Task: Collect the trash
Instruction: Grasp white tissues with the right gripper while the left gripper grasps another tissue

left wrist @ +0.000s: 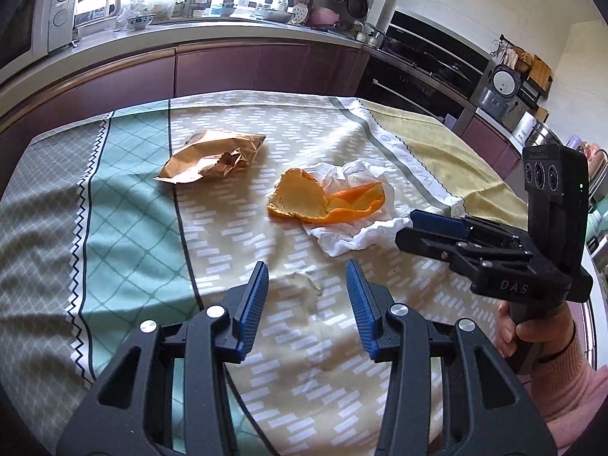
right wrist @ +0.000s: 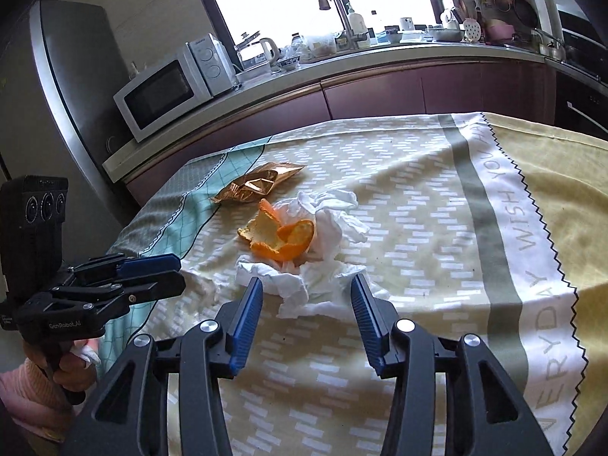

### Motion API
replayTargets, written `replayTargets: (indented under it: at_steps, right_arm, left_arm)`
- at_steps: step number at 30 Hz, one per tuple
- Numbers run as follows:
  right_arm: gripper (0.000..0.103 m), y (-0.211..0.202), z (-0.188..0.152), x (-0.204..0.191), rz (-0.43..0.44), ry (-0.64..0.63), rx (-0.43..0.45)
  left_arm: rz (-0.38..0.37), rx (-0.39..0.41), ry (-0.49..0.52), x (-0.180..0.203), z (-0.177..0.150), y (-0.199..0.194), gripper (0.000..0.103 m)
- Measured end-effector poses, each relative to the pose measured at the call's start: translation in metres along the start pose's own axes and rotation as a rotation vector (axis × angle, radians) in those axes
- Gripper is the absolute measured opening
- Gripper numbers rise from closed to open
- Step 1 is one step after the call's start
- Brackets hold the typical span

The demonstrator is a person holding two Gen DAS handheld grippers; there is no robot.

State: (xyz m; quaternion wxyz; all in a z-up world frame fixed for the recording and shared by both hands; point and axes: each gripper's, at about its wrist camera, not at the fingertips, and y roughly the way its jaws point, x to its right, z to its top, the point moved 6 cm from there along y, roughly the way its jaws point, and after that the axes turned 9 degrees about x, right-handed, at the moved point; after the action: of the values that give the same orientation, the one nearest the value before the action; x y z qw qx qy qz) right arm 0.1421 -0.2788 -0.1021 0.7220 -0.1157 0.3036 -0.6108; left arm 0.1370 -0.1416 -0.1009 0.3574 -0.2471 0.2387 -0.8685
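Curled orange peel [left wrist: 304, 197] [right wrist: 281, 239] lies on a crumpled white tissue [left wrist: 353, 235] [right wrist: 326, 228] in the middle of the patterned tablecloth [left wrist: 133, 190] [right wrist: 418, 209]. A crinkled golden-brown snack wrapper [left wrist: 212, 159] [right wrist: 258, 184] rests just beyond it to the left. My right gripper [right wrist: 307, 283] [left wrist: 414, 224] is open, and the tissue's near edge lies between its fingertips without the pads pressing on it. My left gripper [left wrist: 307, 269] [right wrist: 174, 269] is open over bare cloth, short of the peel, with only a small pale smear below it.
A kitchen counter [right wrist: 380, 60] curves behind the table with a microwave [right wrist: 163, 95], a kettle [right wrist: 262, 51] and a sink tap. An oven [left wrist: 429, 60] stands at the right and a tall fridge [right wrist: 72, 76] at the left. The left hand also grips a white scrap [right wrist: 89, 353].
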Motion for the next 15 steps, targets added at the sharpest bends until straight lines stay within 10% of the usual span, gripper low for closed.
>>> replayTargets:
  at_steps: [2, 6, 15]
  right_arm:
    - [0.044, 0.002, -0.003, -0.006, 0.016, -0.016, -0.013]
    - [0.004, 0.000, -0.006, -0.015, 0.078, -0.018, -0.022]
    - [0.004, -0.021, -0.006, -0.071, 0.333, -0.044, -0.026]
  left_arm:
    - [-0.001, -0.005, -0.002, 0.001, -0.001, 0.002, 0.042]
    - [-0.008, -0.012, -0.011, 0.001, -0.002, 0.004, 0.042]
    - [-0.031, 0.003, -0.042, -0.008, -0.004, -0.009, 0.045]
